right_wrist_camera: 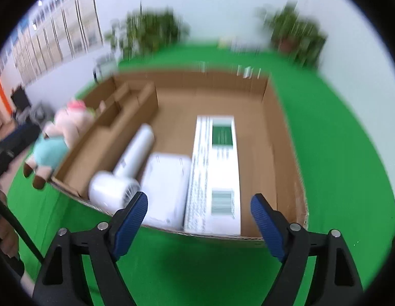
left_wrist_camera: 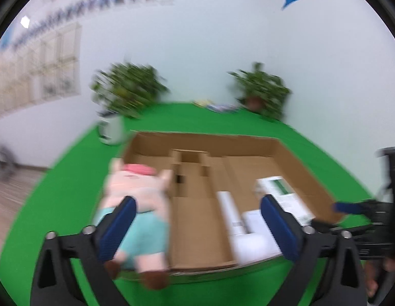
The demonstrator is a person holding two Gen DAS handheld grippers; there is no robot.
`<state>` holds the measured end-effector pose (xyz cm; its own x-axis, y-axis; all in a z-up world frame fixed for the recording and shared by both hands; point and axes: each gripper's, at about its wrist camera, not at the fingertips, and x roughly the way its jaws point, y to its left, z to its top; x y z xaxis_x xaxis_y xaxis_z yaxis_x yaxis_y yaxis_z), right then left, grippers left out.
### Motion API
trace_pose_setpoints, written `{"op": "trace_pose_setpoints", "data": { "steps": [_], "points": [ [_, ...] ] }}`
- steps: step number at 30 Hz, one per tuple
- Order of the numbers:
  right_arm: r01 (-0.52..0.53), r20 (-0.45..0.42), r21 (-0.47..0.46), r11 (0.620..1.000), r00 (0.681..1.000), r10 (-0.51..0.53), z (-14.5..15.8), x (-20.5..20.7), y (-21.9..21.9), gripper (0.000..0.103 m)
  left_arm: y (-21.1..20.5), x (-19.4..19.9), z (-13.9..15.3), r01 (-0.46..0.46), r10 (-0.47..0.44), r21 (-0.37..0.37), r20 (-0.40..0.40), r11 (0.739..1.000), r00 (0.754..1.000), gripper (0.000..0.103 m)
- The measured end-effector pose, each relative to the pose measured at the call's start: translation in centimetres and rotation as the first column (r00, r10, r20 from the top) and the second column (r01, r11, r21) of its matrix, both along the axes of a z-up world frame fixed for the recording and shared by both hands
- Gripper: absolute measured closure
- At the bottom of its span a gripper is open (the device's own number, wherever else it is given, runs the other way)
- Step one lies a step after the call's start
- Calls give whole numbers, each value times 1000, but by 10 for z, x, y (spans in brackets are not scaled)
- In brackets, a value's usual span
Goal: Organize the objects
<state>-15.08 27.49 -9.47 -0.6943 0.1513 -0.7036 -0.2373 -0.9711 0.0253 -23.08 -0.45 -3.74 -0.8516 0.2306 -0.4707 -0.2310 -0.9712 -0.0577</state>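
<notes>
An open cardboard box [left_wrist_camera: 307,176] [right_wrist_camera: 284,137] stands on the green table. In it lie a white handheld fan [right_wrist_camera: 115,191] [left_wrist_camera: 230,211], a white flat packet [right_wrist_camera: 167,178] and a long white carton with a green label [right_wrist_camera: 215,168] [left_wrist_camera: 281,191]. A pink plush pig in teal trousers [left_wrist_camera: 144,204] [right_wrist_camera: 57,140] is at the box's left wall, its feet past the near corner. My left gripper [left_wrist_camera: 197,204] is open wide, with the pig beside its left finger and not clamped. My right gripper [right_wrist_camera: 198,202] is open over the box's near wall, nothing between its pads.
A cardboard insert [right_wrist_camera: 131,102] takes up the box's far left. Two potted plants [left_wrist_camera: 128,91] [left_wrist_camera: 263,89], a white pot [left_wrist_camera: 112,130] and small items [left_wrist_camera: 215,105] stand at the table's back. The table edge and the floor [left_wrist_camera: 13,191] are to the left.
</notes>
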Motion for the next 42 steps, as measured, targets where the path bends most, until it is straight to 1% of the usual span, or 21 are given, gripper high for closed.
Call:
{"op": "trace_pose_setpoints", "data": {
  "steps": [1,2,4,5,6,7,9,11,13,15,21,26,32,34,35,42],
  "points": [
    [15,-55,17,1000,998,-14,-2,1,-5,20,-3,5,-5,-28,28,-12,-18,1000,999,2],
    [29,-102,38,999,994,-25,-6,1,-10,20,-8,10,-6,-45,45,-20,-18,999,999,2],
    [57,-190,95,994,981,-38,-16,1,-19,20,-8,9,-19,-57,57,-25,2,998,998,2],
    [68,-214,104,992,976,-45,-23,-8,-20,20,-4,5,-29,-57,58,-29,12,998,998,2],
    [74,-222,97,992,974,-51,-21,-20,-18,20,-1,4,-36,-56,57,-40,18,998,998,2],
    [81,-226,83,993,972,-61,-29,-27,-18,20,4,3,-45,-56,57,-52,20,997,998,2],
    [100,-228,47,994,970,-87,-36,-29,-14,20,14,1,-59,-64,66,-104,13,993,998,1],
    [132,-240,68,989,964,-112,-42,-33,-14,20,26,1,-74,-87,82,-172,-35,981,996,1],
    [147,-247,90,985,962,-121,-44,-34,-14,19,33,-3,-81,-105,98,-212,-43,972,994,1],
    [145,-242,108,984,963,-115,-46,-33,-16,16,34,-3,-84,-110,104,-207,-42,972,994,0],
    [142,-214,145,979,971,-109,-49,-39,-21,10,41,-7,-93,-123,118,-239,-34,963,992,0],
    [132,-214,136,982,972,-101,-50,-39,-20,8,42,-7,-93,-120,116,-241,-32,963,993,0],
    [131,-214,136,982,972,-100,-50,-38,-21,7,45,-9,-90,-120,116,-243,-32,963,993,0],
    [119,-215,129,984,973,-90,-50,-38,-21,4,45,-9,-90,-119,115,-243,-32,963,993,0],
    [105,-212,126,986,974,-77,-50,-38,-21,0,44,-9,-90,-119,115,-243,-32,963,993,0],
    [96,-212,123,988,975,-68,-50,-37,-22,1,47,-10,-91,-120,116,-246,-32,962,993,0]
  ]
}}
